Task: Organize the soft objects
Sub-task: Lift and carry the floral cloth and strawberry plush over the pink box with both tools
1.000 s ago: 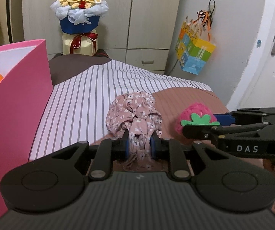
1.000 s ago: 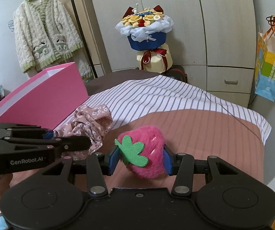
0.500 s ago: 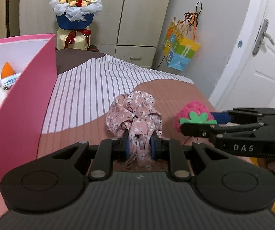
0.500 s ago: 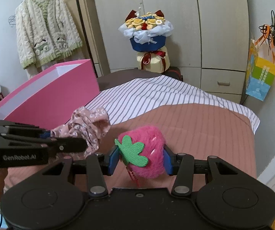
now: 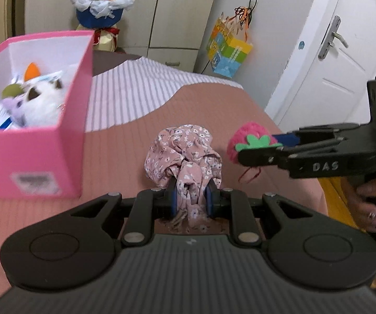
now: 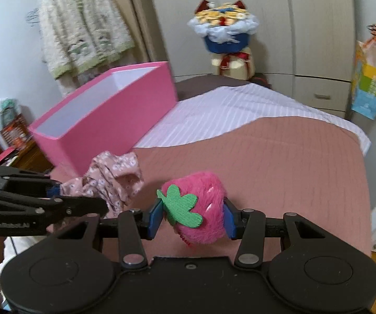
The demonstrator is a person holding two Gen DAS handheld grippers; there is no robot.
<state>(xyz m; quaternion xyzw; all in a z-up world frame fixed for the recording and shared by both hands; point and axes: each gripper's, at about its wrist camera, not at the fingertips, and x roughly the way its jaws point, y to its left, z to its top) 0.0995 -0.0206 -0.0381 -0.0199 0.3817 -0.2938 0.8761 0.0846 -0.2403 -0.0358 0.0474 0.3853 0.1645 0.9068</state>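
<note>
My left gripper [image 5: 191, 198] is shut on a bunched pink floral cloth [image 5: 181, 154], held above the bed. The same cloth [image 6: 114, 175] shows at the left of the right wrist view, beside the left gripper [image 6: 101, 208]. My right gripper [image 6: 191, 218] is shut on a fuzzy pink plush strawberry [image 6: 198, 209] with a green felt leaf. In the left wrist view the strawberry [image 5: 250, 140] and right gripper [image 5: 242, 154] hang just right of the cloth. An open pink box [image 5: 36, 151] stands on the bed to the left, with a white plush toy [image 5: 41, 99] inside.
The bed [image 6: 292, 162] has a brown and striped cover. A flower bouquet [image 6: 224, 36] stands by the wardrobe behind it. A colourful gift bag [image 5: 228, 52] hangs on the right wall near a white door [image 5: 344, 60]. A knitted cardigan [image 6: 83, 26] hangs at the back left.
Both grippers have pulled back and risen with their loads. The pink box now sits farther off at the left, and its inside with the white plush toy has come into view.
</note>
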